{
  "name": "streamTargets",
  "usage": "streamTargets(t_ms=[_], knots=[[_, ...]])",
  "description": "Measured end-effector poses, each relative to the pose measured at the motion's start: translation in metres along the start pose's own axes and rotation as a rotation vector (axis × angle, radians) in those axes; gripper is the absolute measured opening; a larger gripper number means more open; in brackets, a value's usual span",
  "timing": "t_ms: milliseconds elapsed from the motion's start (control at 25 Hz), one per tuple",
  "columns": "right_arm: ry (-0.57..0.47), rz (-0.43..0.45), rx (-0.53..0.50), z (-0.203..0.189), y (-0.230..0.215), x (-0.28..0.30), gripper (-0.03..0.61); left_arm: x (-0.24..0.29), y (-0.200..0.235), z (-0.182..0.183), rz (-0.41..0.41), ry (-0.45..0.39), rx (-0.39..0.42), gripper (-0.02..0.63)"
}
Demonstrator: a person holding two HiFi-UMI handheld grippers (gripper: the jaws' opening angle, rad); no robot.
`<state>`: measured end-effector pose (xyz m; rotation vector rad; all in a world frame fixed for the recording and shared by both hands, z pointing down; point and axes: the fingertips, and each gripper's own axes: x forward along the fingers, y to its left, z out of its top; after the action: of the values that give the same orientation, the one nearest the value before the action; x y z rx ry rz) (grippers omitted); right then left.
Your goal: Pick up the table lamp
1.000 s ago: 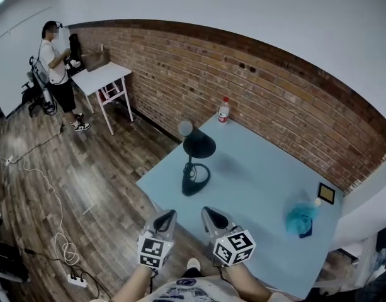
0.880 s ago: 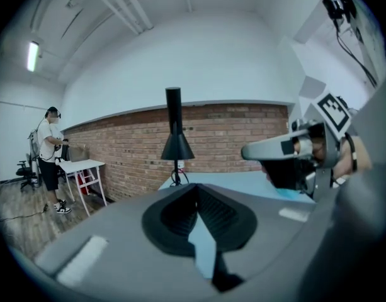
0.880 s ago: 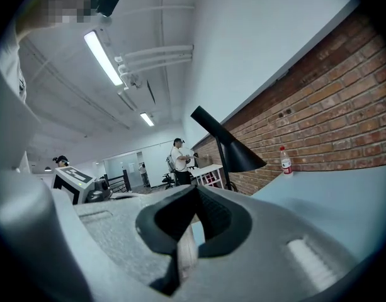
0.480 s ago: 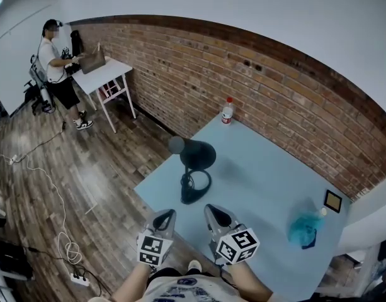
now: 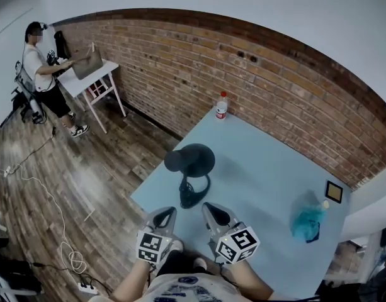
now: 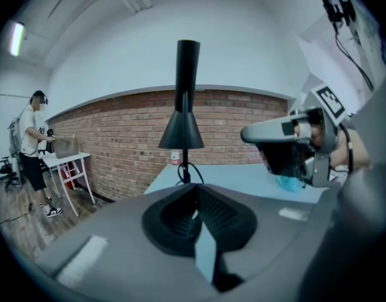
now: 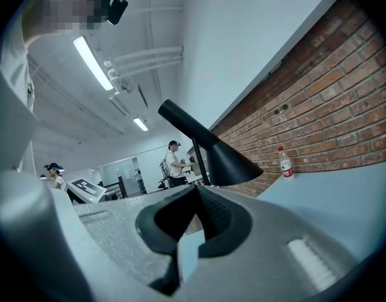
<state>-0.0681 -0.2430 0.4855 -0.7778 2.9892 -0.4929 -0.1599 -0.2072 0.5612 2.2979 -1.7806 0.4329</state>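
A black table lamp (image 5: pixel 191 162) stands near the left corner of the light blue table (image 5: pixel 262 168), its round base (image 5: pixel 194 195) ringed by its cord. My left gripper (image 5: pixel 169 212) is shut and empty at the table's near edge, short of the base. My right gripper (image 5: pixel 209 207) is beside it, shut and empty, just right of the base. Neither touches the lamp. In the left gripper view the lamp (image 6: pixel 182 121) rises straight ahead beyond the closed jaws. The right gripper view shows the cone shade (image 7: pixel 225 159) just past the jaws, slightly right.
A plastic bottle (image 5: pixel 221 106) stands at the table's far corner by the brick wall. A blue crumpled object (image 5: pixel 308 221) and a small framed square (image 5: pixel 333 191) lie at the right. A person (image 5: pixel 40 74) works at a white desk (image 5: pixel 85 75) far left. Cables lie across the wooden floor.
Both grippers have moved forward toward the lamp, which now lies closer in front of them. Both stay shut.
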Motion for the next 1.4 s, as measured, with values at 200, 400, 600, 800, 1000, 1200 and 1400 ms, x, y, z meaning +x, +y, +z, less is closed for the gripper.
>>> streamTargets(t_ms=[200, 400, 600, 800, 1000, 1200, 1400], knots=[[-0.014, -0.074, -0.003, 0.007, -0.014, 0.025, -0.002, 0.025, 0.023, 0.003, -0.090, 0.003, 0.029, -0.008], [-0.035, -0.124, -0.023, 0.017, -0.020, 0.050, -0.002, 0.043, 0.040, -0.003, -0.198, 0.007, 0.060, -0.008], [-0.044, -0.175, -0.024, 0.014, -0.025, 0.066, -0.002, 0.059, 0.049, -0.010, -0.293, 0.023, 0.089, -0.008], [-0.039, -0.196, -0.034, 0.011, -0.028, 0.073, -0.002, 0.069, 0.039, -0.028, -0.417, 0.076, 0.104, -0.008], [-0.029, -0.209, -0.037, 0.005, -0.029, 0.075, -0.002, 0.079, 0.031, -0.042, -0.473, 0.101, 0.113, -0.006], [-0.014, -0.232, -0.038, 0.001, -0.028, 0.076, -0.002, 0.089, 0.028, -0.055, -0.522, 0.140, 0.086, -0.003], [-0.002, -0.244, -0.028, -0.004, -0.034, 0.078, -0.002, 0.099, 0.025, -0.064, -0.541, 0.163, 0.094, 0.047]])
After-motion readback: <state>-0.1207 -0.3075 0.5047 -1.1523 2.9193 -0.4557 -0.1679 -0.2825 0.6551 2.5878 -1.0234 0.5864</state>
